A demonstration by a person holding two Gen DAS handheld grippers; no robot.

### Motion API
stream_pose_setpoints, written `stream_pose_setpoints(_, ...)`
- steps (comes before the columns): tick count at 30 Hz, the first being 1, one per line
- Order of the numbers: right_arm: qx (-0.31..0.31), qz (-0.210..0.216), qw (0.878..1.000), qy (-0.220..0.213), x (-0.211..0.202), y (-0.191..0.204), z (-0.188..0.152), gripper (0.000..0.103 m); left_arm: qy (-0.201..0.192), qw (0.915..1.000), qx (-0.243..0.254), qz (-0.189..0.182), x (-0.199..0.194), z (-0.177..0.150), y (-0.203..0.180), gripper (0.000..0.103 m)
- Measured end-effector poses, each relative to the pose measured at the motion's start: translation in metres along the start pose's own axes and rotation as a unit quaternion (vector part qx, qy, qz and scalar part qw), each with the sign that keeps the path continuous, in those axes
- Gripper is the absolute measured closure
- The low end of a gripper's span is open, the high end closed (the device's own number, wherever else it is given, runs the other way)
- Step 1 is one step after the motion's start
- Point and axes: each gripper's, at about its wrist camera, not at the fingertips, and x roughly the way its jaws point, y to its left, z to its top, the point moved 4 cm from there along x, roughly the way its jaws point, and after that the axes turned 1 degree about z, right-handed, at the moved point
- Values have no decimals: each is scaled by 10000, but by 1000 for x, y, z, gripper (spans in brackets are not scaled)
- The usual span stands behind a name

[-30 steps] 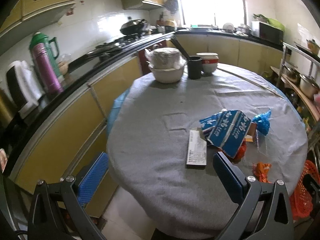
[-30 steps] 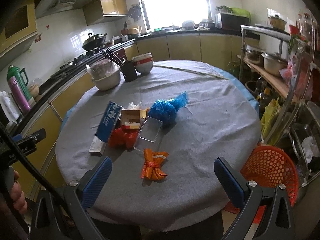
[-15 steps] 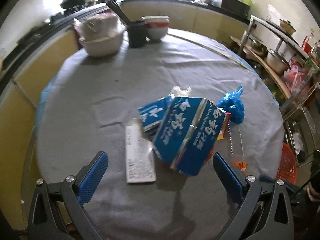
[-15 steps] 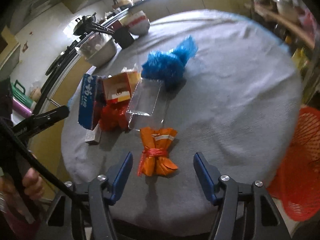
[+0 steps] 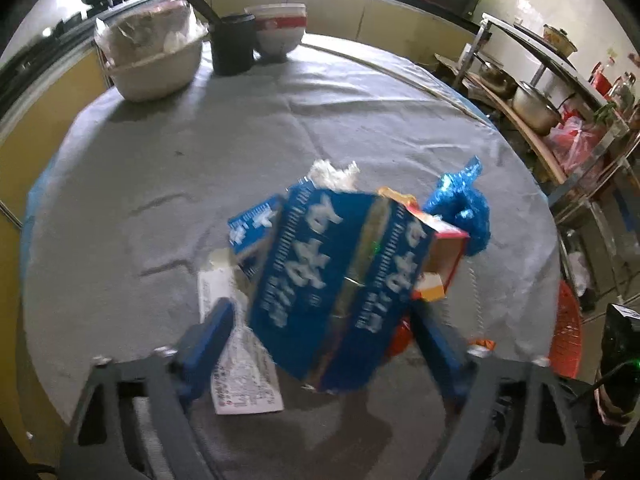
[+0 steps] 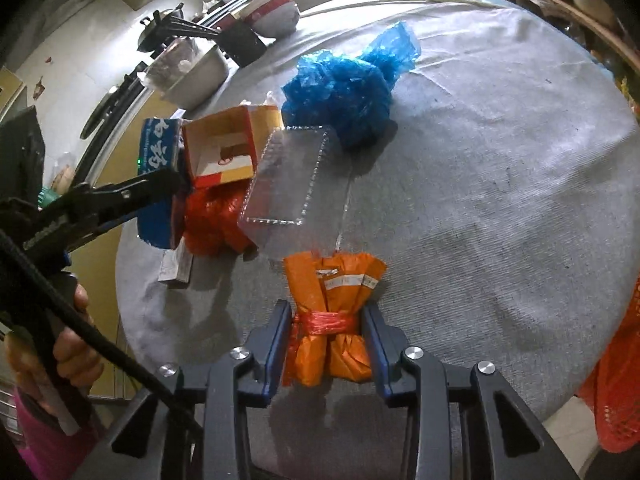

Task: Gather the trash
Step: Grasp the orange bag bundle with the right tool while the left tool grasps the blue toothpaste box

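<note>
Your right gripper (image 6: 326, 332), jaws just closing, brackets the crinkled orange wrapper bundle (image 6: 334, 312), long axis pointing away. Your left gripper (image 5: 320, 336), also closing, straddles the glossy blue carton (image 5: 336, 276); contact unclear.

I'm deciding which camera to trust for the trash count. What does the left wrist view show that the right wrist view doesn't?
Only the left wrist view: the white receipt beside the carton, and the shelf pot.
Only the right wrist view: the orange bundle between the right gripper jaws, and the clear plastic tray.
Both: the blue carton, blue bag, open red-and-yellow box.
</note>
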Motion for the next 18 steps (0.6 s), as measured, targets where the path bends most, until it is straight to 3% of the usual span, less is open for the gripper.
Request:
stream_pose_setpoints(1,-30,5,10000,0,0,1,-1,65,55,10000,-47,-56,3,-2,1,41)
stream_pose_setpoints(4,-57,48,10000,-21,1,6,-3,66,164,9993,-224,-230,9,-8,7,63)
stream_pose_setpoints(7,-52,79,9999,-51,-4,5,-7,66,181,9981,-409,-422,9,-14,13,63)
stream_pose_setpoints(12,-31,151,9996,-248,-23,1,-10,66,-40,9983,-441,-384,-12,-23,15,63)
stream_pose_setpoints(18,97,219,9979,-610,-53,-18,-12,66,-419,9985,19,-343,-57,-35,-13,63)
